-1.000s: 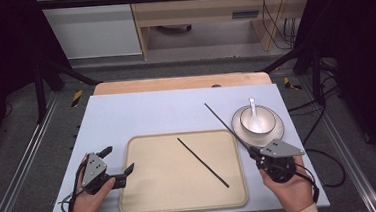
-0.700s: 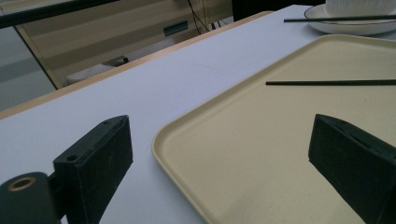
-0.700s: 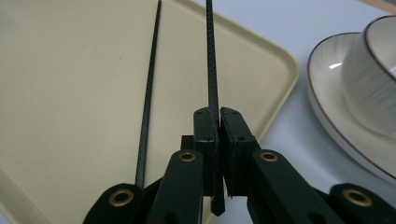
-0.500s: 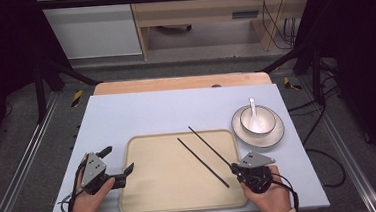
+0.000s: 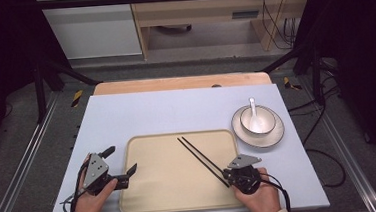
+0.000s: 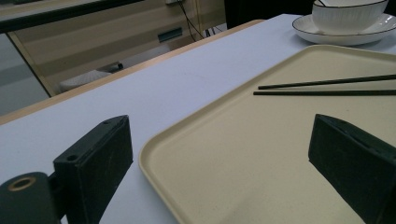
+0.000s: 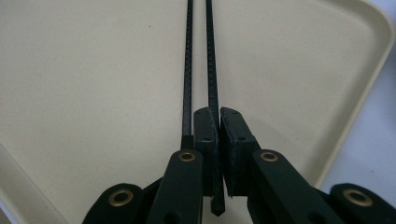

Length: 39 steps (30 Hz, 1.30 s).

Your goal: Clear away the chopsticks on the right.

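Right hand-held gripper point(image 7: 215, 122) clamped on 2nd chopstick point(image 7: 211, 60), low over tray point(image 5: 147, 199), parallel to and just beside 1st chopstick point(image 7: 187, 70) lying there. Left hand-held gripper point(image 6: 224, 163) wide open, empty, at tray's left edge. Remaining: release 2nd chopstick, withdraw.

The right claw point(image 5: 227, 175) has carried its chopstick point(image 5: 204, 157) from the bowl onto the tray point(image 5: 152, 198).

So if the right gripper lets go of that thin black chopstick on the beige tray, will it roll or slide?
The thin black chopstick, pinched in the right gripper, looks stiff and light. Its ribbed shaft may resist sliding. The beige tray looks flat with a raised rim, so any roll probably stops there or against the second chopstick.
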Each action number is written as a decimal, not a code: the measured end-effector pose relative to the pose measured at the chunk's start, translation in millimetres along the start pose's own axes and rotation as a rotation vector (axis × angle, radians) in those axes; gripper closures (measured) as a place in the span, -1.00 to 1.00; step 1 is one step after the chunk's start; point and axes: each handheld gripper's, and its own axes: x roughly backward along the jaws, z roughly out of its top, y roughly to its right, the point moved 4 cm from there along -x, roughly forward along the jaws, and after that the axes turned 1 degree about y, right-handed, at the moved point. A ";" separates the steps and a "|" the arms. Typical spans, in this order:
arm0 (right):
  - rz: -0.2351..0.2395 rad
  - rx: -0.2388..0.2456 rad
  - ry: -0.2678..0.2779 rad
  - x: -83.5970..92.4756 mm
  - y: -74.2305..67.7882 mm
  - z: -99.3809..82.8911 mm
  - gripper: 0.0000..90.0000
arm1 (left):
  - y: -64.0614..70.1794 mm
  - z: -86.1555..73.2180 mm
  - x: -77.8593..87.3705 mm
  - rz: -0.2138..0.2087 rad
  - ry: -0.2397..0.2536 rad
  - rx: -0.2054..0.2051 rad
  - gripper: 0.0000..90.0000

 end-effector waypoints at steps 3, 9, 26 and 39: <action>0.006 -0.018 -0.003 -2.7 -0.1 0.6 0.90 | 1.1 0.8 -0.7 -0.003 0.004 0.001 -0.86; 0.018 -0.014 -0.014 -6.0 -3.2 1.0 0.90 | 2.1 1.8 -0.6 -0.004 0.006 -0.001 -0.86; 0.046 -0.005 0.096 -1.6 2.3 5.6 0.47 | 13.9 7.7 -7.7 -0.049 -0.026 0.011 -0.82; -0.002 0.009 0.234 16.9 26.6 19.0 -0.74 | 48.8 23.4 -47.1 -0.180 -0.194 0.013 -0.30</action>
